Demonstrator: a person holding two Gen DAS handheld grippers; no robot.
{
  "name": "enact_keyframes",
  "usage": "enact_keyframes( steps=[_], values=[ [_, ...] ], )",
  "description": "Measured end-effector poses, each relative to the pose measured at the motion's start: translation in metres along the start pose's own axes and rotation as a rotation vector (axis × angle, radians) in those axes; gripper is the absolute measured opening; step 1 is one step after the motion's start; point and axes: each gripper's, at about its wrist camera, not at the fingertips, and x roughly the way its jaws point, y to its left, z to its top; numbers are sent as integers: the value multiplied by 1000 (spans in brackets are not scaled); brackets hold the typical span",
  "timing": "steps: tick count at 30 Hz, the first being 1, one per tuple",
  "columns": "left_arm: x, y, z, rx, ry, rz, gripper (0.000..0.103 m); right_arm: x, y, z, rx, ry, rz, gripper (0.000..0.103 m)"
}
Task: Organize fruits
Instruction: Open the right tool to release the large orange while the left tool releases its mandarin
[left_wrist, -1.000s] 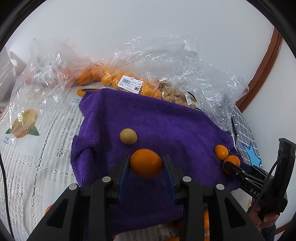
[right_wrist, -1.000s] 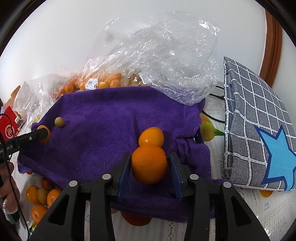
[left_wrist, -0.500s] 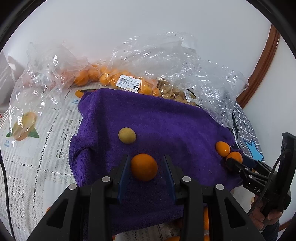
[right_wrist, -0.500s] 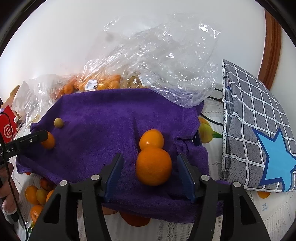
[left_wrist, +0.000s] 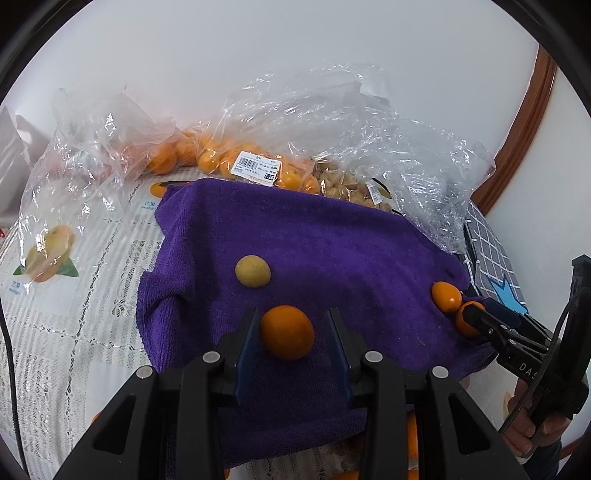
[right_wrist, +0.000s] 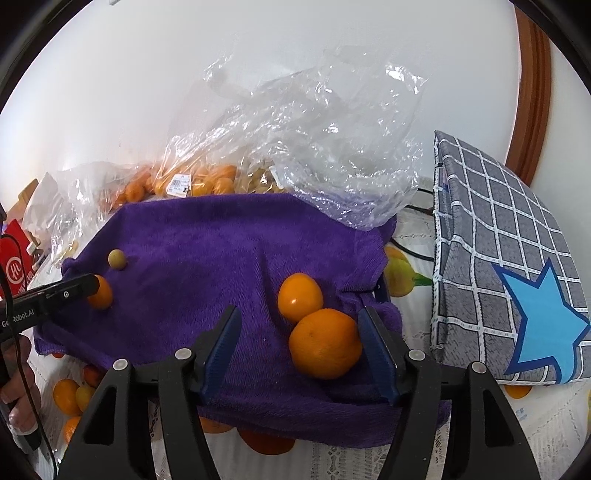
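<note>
A purple towel (left_wrist: 332, 240) (right_wrist: 221, 240) is spread over the table. My left gripper (left_wrist: 291, 315) (right_wrist: 86, 286) is open. A small orange (left_wrist: 287, 332) (right_wrist: 101, 293) lies on the towel between its jaws, with a thin gap at each pad. A tan round fruit (left_wrist: 253, 271) (right_wrist: 117, 258) rests just beyond it. My right gripper (right_wrist: 299, 319) (left_wrist: 484, 314) has its jaws opening. A big orange (right_wrist: 325, 343) sits on the towel between them, close to the right finger (right_wrist: 373, 343). Another orange (right_wrist: 300, 297) (left_wrist: 446, 295) touches its far side.
Clear plastic bags (left_wrist: 332, 122) holding oranges (left_wrist: 221, 158) and pale husked fruit (left_wrist: 343, 184) lie behind the towel. A grey checked cushion with a blue star (right_wrist: 498, 240) stands at the right. Loose oranges (right_wrist: 66, 395) lie off the towel's near left edge. A lace tablecloth (left_wrist: 74, 314) covers the table.
The right jaws have spread away from the big orange, which now rests on the towel. The left gripper's orange has dropped out of the pads' hold onto the towel. Neither hand has shifted.
</note>
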Motion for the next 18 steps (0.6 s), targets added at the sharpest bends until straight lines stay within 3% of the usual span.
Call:
enact_keyframes(
  steps=[7,18],
  values=[
    [-4,3,0,-26,-11,-34,42,-6,1,1,3,-35,-16,65],
    [-16,0,-1,-16,-65,-30,49,-20,7,0,-7,-97,-30,65]
  ],
)
